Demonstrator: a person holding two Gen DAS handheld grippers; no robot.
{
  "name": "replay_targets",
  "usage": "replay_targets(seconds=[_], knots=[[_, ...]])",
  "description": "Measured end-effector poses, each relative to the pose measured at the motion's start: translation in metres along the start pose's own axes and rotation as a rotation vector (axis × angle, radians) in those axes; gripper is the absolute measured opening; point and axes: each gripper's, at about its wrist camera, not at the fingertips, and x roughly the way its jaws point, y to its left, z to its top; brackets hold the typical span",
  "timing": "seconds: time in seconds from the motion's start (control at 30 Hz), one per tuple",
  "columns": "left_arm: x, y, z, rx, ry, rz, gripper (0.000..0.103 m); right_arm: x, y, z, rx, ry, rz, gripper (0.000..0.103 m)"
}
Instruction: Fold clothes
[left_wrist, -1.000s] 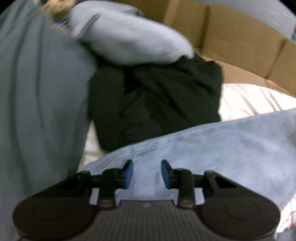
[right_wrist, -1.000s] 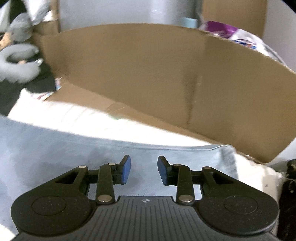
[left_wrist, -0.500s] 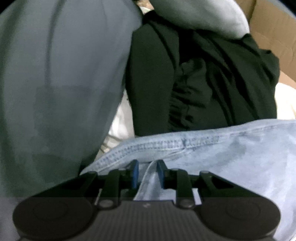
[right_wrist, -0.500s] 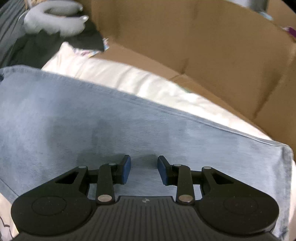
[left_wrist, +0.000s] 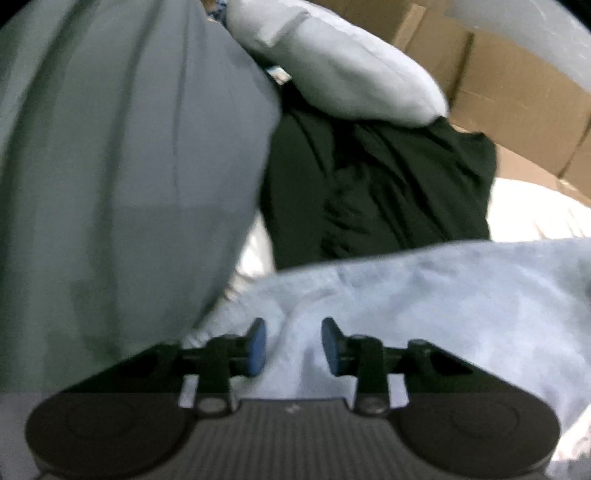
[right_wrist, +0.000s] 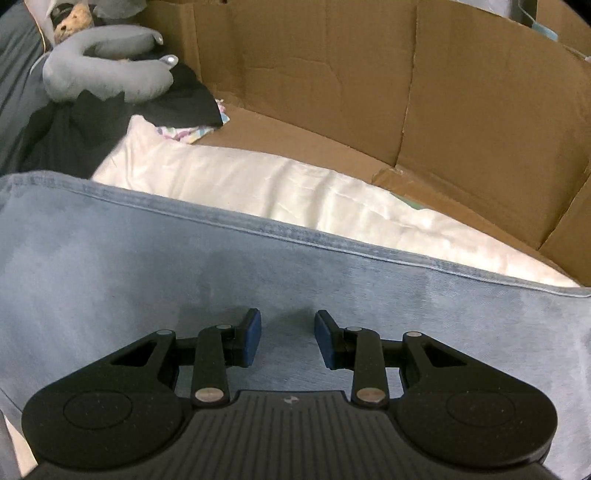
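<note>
Light blue jeans (right_wrist: 184, 258) lie spread flat over white bedding (right_wrist: 295, 192). My right gripper (right_wrist: 288, 338) is open just above the flat denim, well inside its stitched far edge, with nothing between the fingers. In the left wrist view, the jeans (left_wrist: 443, 295) bunch up near their left edge. My left gripper (left_wrist: 293, 347) points steeply down there; its jaws are closing with a raised fold of denim in the gap. The picture is blurred and the pads do not visibly press on the fold.
A black garment (left_wrist: 369, 192) lies beyond the jeans with a grey neck pillow (left_wrist: 351, 74) on top. A large grey-green cloth (left_wrist: 110, 166) fills the left. Brown cardboard walls (right_wrist: 480, 92) enclose the far side and right. A small patterned cloth (right_wrist: 188, 133) peeks out by the bedding.
The right gripper moved left and down over the denim, jaws unchanged. The left gripper shifted along the jeans' edge; its gap narrowed over a fold half a second ago and looks wider now.
</note>
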Motion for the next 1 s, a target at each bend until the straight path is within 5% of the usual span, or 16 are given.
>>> replay_targets(seconds=[0.07, 0.3, 0.7, 0.83, 1.0], knots=[[-0.001, -0.002, -0.016, -0.014, 0.023, -0.021, 0.009, -0.001, 0.004, 0.0, -0.014, -0.002, 0.009, 0.039], [0.044, 0.012, -0.039, -0.075, 0.066, 0.073, 0.002, 0.003, 0.012, -0.005, -0.04, 0.016, -0.003, 0.039], [0.088, 0.024, -0.027, -0.121, 0.044, 0.172, 0.003, 0.045, 0.01, 0.02, 0.049, 0.001, -0.059, 0.04], [0.069, 0.016, -0.031, -0.104, 0.019, 0.196, 0.003, 0.062, 0.014, 0.038, 0.038, 0.001, -0.09, 0.041], [0.042, 0.005, -0.042, -0.102, -0.035, 0.174, 0.016, 0.071, 0.017, 0.049, 0.038, -0.006, -0.109, 0.041]])
